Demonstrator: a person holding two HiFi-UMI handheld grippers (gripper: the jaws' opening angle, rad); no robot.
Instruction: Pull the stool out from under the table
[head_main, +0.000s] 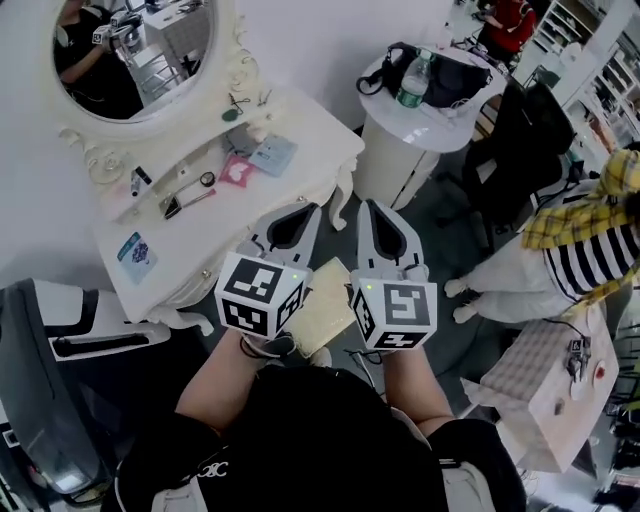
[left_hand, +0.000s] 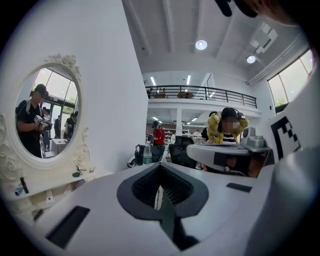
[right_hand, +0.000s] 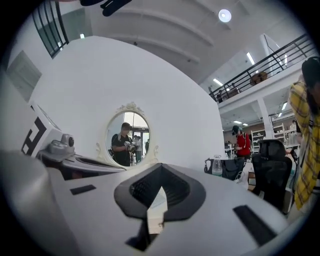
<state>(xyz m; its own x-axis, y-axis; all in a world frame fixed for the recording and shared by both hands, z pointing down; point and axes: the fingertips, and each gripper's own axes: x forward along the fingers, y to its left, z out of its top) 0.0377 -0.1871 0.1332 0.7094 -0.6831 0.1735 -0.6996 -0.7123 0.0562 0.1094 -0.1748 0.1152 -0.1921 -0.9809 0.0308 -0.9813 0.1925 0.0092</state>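
In the head view a cream-cushioned stool (head_main: 330, 300) shows on the floor in front of the white dressing table (head_main: 300, 135), mostly hidden under my two marker cubes. Both grippers are held up side by side above it and point toward the table's front edge. The left gripper (head_main: 298, 214) has its jaws together with nothing between them; in its own view the left gripper (left_hand: 159, 192) faces the wall and the oval mirror (left_hand: 47, 112). The right gripper (head_main: 376, 212) is also shut and empty, and the right gripper (right_hand: 157, 197) looks at the mirror (right_hand: 128, 139).
Small items lie on the dressing table: a pink card (head_main: 237, 168), a blue card (head_main: 272, 154), a hand mirror (head_main: 185, 198). A round white side table (head_main: 400, 150) carries a black bag (head_main: 445, 72) and a water bottle (head_main: 414, 80). A person in yellow plaid (head_main: 590, 240) sits at the right, and a black chair (head_main: 525, 140) stands nearby.
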